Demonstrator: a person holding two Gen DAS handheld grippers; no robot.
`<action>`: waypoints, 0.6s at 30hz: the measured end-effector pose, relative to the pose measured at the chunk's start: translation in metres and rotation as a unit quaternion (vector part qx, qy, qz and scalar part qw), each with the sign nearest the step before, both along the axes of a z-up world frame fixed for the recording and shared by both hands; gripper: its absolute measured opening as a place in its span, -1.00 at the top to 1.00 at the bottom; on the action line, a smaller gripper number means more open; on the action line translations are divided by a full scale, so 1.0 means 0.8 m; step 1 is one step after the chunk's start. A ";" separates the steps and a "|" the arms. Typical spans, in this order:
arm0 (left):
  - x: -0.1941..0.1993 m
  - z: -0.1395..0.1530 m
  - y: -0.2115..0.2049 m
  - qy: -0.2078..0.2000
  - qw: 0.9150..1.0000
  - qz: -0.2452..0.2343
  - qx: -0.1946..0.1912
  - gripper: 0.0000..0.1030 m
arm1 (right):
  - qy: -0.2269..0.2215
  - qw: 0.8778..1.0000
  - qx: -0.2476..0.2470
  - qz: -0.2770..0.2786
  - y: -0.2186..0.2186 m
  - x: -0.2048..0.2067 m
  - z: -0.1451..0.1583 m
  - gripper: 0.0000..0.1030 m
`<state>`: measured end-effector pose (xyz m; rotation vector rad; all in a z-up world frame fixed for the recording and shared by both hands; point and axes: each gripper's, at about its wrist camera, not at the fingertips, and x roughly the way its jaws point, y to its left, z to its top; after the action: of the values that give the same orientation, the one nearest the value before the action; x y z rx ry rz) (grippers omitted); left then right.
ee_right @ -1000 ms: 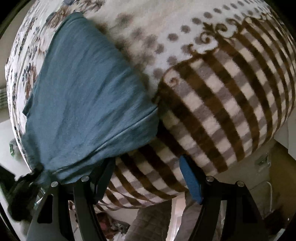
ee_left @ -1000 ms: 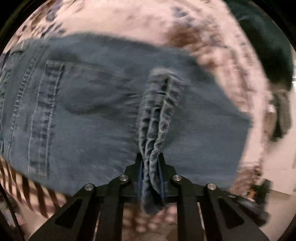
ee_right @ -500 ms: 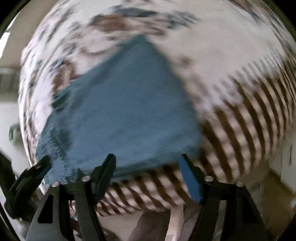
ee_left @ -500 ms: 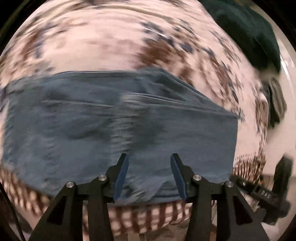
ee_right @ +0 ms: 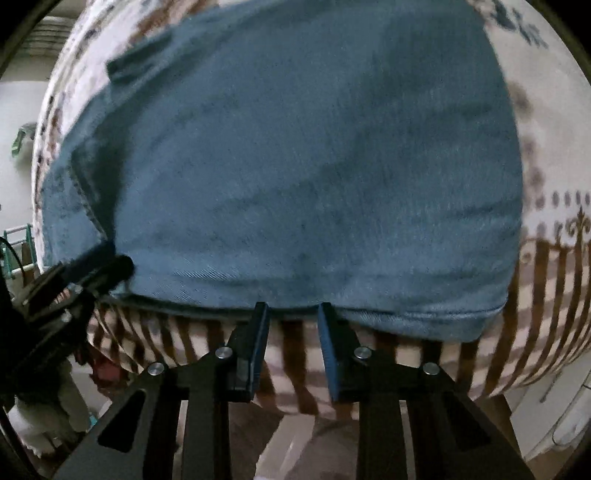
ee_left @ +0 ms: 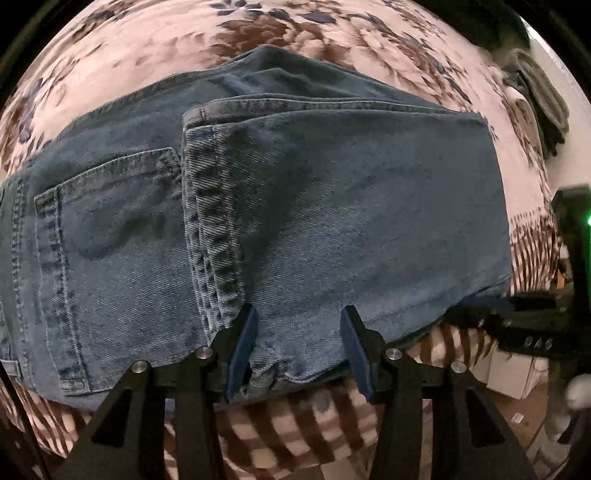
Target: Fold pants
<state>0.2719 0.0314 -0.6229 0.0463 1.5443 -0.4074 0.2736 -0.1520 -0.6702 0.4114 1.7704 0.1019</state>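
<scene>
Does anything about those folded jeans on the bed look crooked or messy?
Mostly tidy. The jeans lie folded on the blanket, legs laid over the seat. The leg hem stops short of the waistband, leaving the back pocket bare. The near corner looks slightly rumpled.

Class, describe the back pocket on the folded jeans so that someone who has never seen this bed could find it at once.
Start at the patterned blanket covering the bed, then find the blue jeans folded on it. On their left part, beside the thick doubled hem of the folded-over leg, lies the back pocket. It alone is a stitched patch outlined in pale double seams.
</scene>
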 end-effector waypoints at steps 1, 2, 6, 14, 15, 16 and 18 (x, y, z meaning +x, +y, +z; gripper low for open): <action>0.002 0.002 0.004 0.003 1.000 0.011 -0.004 0.14 | 0.013 1.000 -0.004 -0.001 -0.001 -0.001 -0.002 0.45; 0.005 0.007 0.007 0.005 1.000 0.026 -0.012 0.14 | 0.012 1.000 -0.006 -0.001 -0.001 -0.001 0.003 0.40; 0.002 0.048 0.047 -0.036 0.992 0.108 -0.050 0.02 | -0.010 1.000 -0.012 -0.003 0.003 0.002 0.035 0.13; -0.036 0.081 0.246 -0.080 0.918 0.384 -0.054 -0.98 | -0.077 0.997 -0.010 -0.029 0.019 0.038 0.105 -0.22; -0.048 0.069 0.282 -0.065 0.892 0.443 -0.069 -0.98 | -0.082 0.996 -0.012 -0.032 0.024 0.047 0.105 -0.22; -0.059 0.056 0.307 -0.052 0.866 0.490 -0.085 -0.98 | -0.084 0.996 -0.016 -0.034 0.028 0.056 0.105 -0.22; -0.091 0.011 0.358 -0.024 0.788 0.598 -0.145 -0.97 | -0.079 0.996 -0.018 -0.038 0.035 0.067 0.100 -0.22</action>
<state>0.1991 0.3182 -0.6138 -1.1114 1.1569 0.3880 0.3274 -0.1243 -0.5901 0.4319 1.5967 0.0483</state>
